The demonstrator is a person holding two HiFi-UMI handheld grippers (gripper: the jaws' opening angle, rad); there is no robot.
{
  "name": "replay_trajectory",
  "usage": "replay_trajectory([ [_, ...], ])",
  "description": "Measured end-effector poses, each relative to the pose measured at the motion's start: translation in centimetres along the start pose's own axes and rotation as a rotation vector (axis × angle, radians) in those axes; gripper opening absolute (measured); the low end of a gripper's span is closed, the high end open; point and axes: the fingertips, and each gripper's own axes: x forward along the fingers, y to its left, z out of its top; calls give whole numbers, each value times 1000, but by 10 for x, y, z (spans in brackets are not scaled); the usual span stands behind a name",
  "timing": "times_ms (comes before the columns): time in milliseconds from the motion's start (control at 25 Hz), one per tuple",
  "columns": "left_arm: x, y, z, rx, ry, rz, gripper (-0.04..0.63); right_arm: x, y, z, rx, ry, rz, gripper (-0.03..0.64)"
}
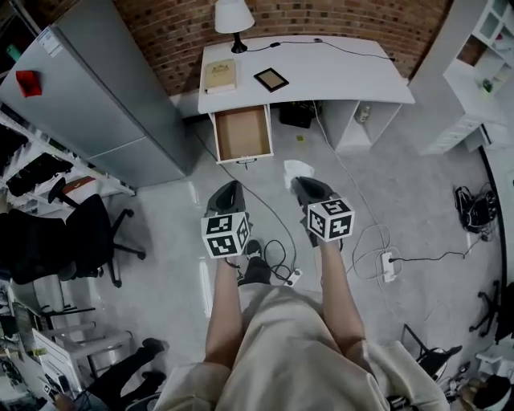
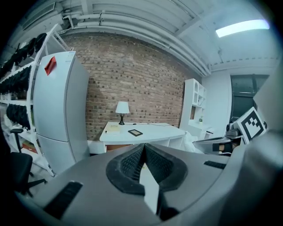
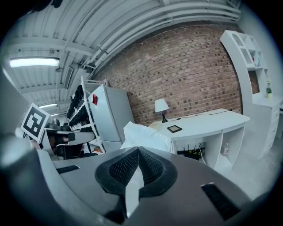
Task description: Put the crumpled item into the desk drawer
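Short of the open drawer (image 1: 242,134), white crumpled item (image 3: 143,136) pinched by right gripper (image 3: 138,152) fingers (image 3: 121,170); left gripper (image 2: 143,148) fingers pressed together, empty.

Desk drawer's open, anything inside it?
Only a bare brown bottom shows in the drawer; nothing lies there. Any part under the desk top is hidden. The crumpled item is clamped in the right gripper.

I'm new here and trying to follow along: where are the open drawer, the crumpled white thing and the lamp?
open drawer (image 1: 242,135): head view, on its bare wooden bottom.
crumpled item (image 3: 145,137): right gripper view, on its white bulk beyond the jaw tips.
lamp (image 1: 233,14): head view, on its shade.
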Motion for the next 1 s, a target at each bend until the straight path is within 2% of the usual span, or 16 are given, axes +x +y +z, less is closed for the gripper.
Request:
replay_trajectory([
  [360,70,85,24,-34,39,-12,17,118,32,37,-16,56,54,26],
  [640,114,129,24,-67,76,-36,16,174,25,37,8,102,26,26],
  [760,133,141,16,-75,107,-60,17,196,18,34,22,120,6,28],
  [840,146,144,15,-55,126,-91,17,213,16,33,17,135,0,28],
  [1000,168,158,24,-34,128,-151,17,241,18,38,5,155,-18,28],
])
